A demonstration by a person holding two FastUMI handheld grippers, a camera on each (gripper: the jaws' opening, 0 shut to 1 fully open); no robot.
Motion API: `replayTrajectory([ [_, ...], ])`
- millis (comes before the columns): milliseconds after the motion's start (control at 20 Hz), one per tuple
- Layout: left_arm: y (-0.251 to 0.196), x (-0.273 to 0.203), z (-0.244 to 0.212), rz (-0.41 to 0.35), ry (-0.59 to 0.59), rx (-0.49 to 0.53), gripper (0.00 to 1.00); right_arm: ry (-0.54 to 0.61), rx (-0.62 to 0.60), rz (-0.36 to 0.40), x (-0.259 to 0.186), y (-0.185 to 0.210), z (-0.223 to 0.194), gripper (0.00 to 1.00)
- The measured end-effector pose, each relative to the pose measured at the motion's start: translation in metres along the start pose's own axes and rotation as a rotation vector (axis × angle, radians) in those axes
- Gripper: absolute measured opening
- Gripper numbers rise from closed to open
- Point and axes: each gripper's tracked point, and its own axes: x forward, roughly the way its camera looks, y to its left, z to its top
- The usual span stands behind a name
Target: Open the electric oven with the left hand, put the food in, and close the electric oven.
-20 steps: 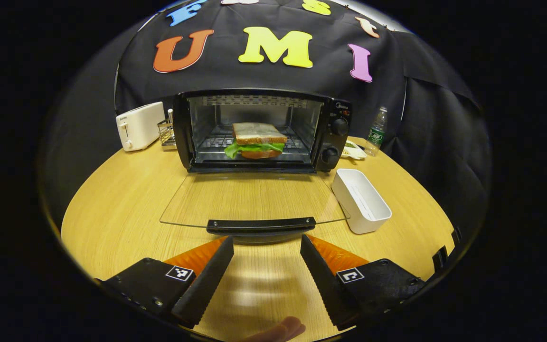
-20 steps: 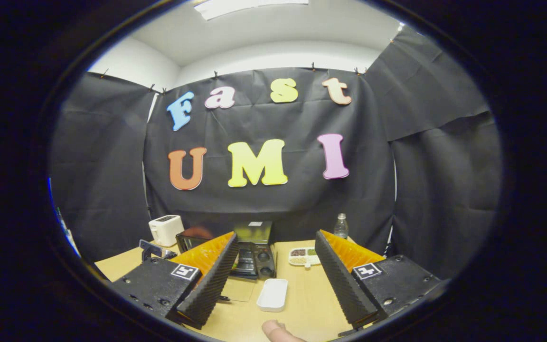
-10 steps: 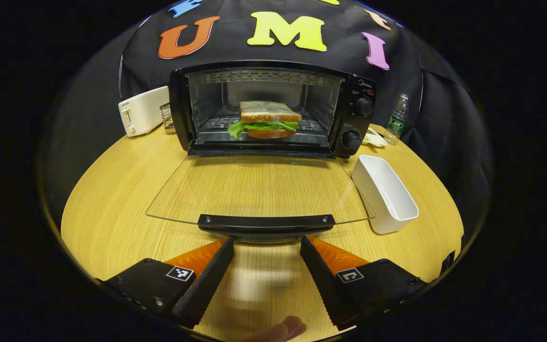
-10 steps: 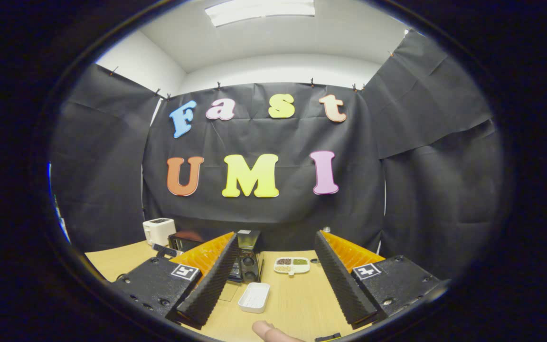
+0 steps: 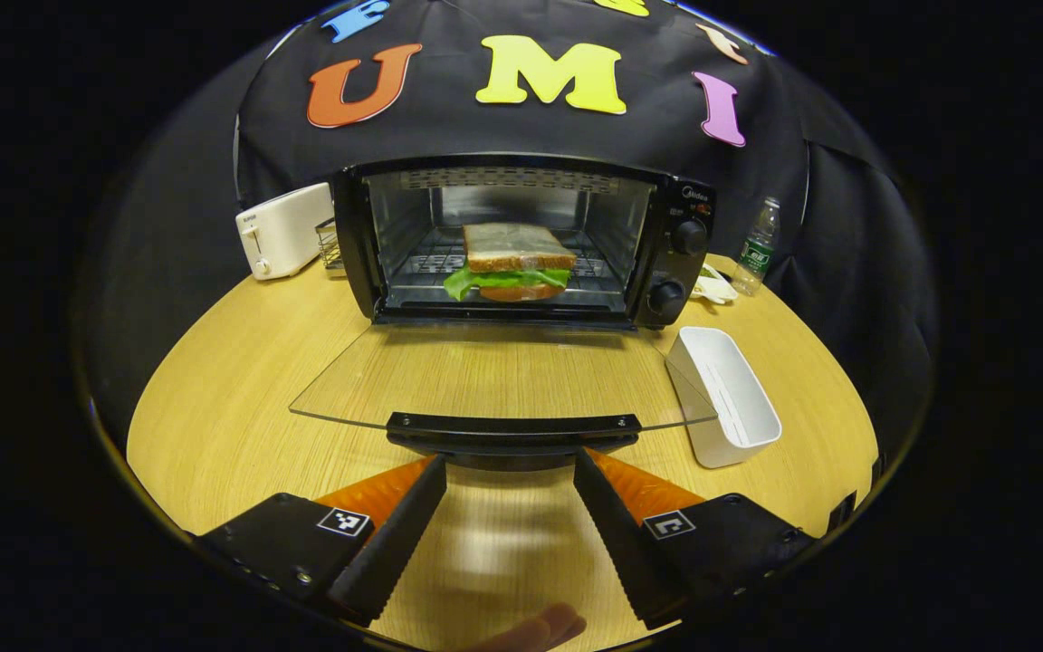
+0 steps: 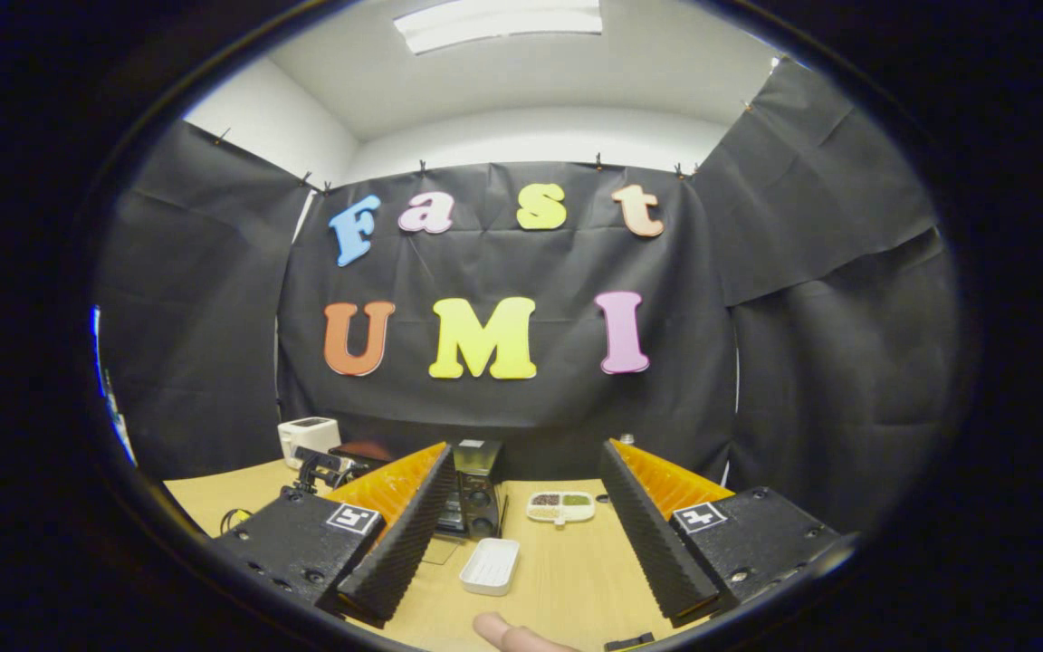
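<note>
Left gripper view: electric oven (image 5: 521, 240) sits centre frame, slightly above middle, on the wooden table (image 5: 232, 398). Glass door (image 5: 494, 376) is fully dropped, lying flat toward the camera. Door handle (image 5: 512, 426) is just above the left gripper (image 5: 510, 480), whose jaws are spread wide with nothing between them; fingertips sit just under the handle, and contact can't be confirmed from this angle. Sandwich (image 5: 512, 263) is inside the oven on the wire rack, centre of the cavity. White tray (image 5: 725, 394) is to the right of the door, close to its edge. White toaster (image 5: 282, 231) sits at left of the oven, water bottle (image 5: 757, 235) at upper right. A fingertip (image 5: 540, 627) shows at the bottom edge.

Right gripper view: right gripper (image 6: 521, 525) is held high, looking across at the booth wall, jaws wide apart and holding nothing. Oven (image 6: 476, 489) shows small at lower centre, partly hidden behind the left finger. White tray (image 6: 490, 566) lies between the fingers in frame, far off on the table. A divided dish (image 6: 560, 507) sits right of the oven. A fingertip (image 6: 508, 632) shows at bottom centre.
</note>
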Motion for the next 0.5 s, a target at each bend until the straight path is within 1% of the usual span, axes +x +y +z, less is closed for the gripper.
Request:
replayTrajectory([
  [250,0.002,-0.010,0.033,0.011,-0.089,0.026,0.94,0.030,-0.003,-0.004,0.004,0.002,-0.010,0.99],
  [350,0.003,-0.012,0.052,0.010,-0.133,0.031,0.95,0.038,-0.005,-0.006,0.007,0.003,-0.012,0.99],
  [500,0.004,-0.013,0.092,-0.009,-0.213,0.033,0.95,0.046,-0.006,-0.008,0.007,0.003,-0.015,1.00],
])
